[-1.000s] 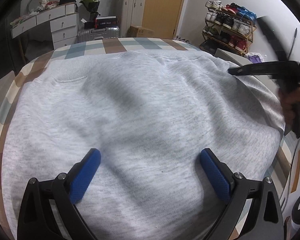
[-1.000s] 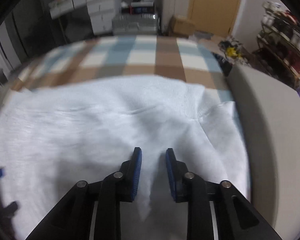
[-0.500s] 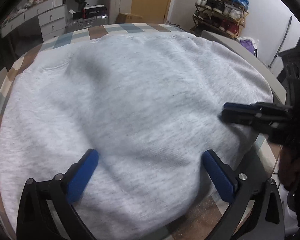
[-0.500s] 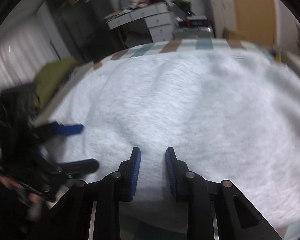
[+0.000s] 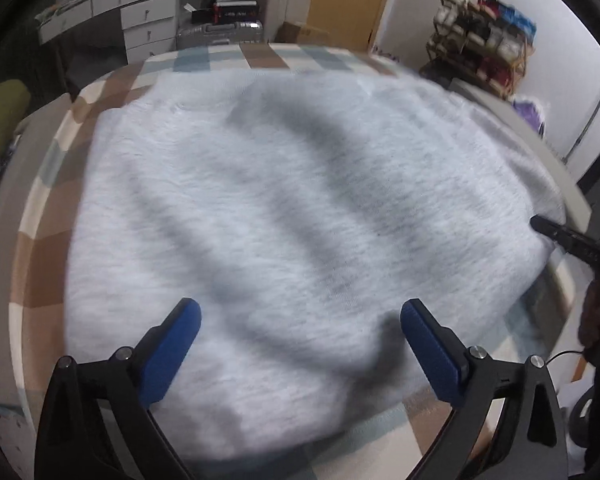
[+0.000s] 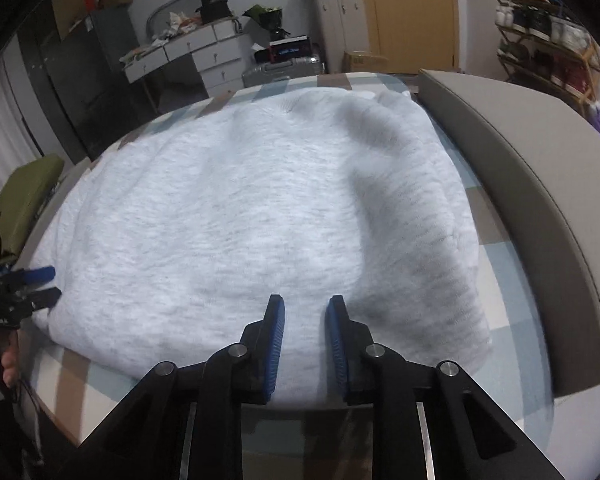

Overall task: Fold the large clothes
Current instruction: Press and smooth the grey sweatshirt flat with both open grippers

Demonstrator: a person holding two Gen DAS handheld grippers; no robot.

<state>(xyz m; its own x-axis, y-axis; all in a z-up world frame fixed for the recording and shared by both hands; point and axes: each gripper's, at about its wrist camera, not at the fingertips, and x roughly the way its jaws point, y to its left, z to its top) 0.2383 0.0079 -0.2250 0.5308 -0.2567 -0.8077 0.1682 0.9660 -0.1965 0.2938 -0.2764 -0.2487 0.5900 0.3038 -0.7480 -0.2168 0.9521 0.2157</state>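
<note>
A checked bedspread (image 6: 496, 240) carries the grey sweatshirt (image 6: 240, 216), spread flat, long axis running away from both cameras. The left gripper (image 5: 300, 320) hovers level at its near hem, fingers wide apart; the right gripper (image 6: 305, 320), fingers narrowly parted, holds nothing.

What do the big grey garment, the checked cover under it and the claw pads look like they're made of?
Grey garment: soft heathered knit, probably cotton fleece; matte, fine flecks, rounded folds.
Checked cover: thin woven fabric, matte, lies flat.
Claw pads: blue, probably rubber or textured plastic; a fine ribbed pattern shows.
</note>
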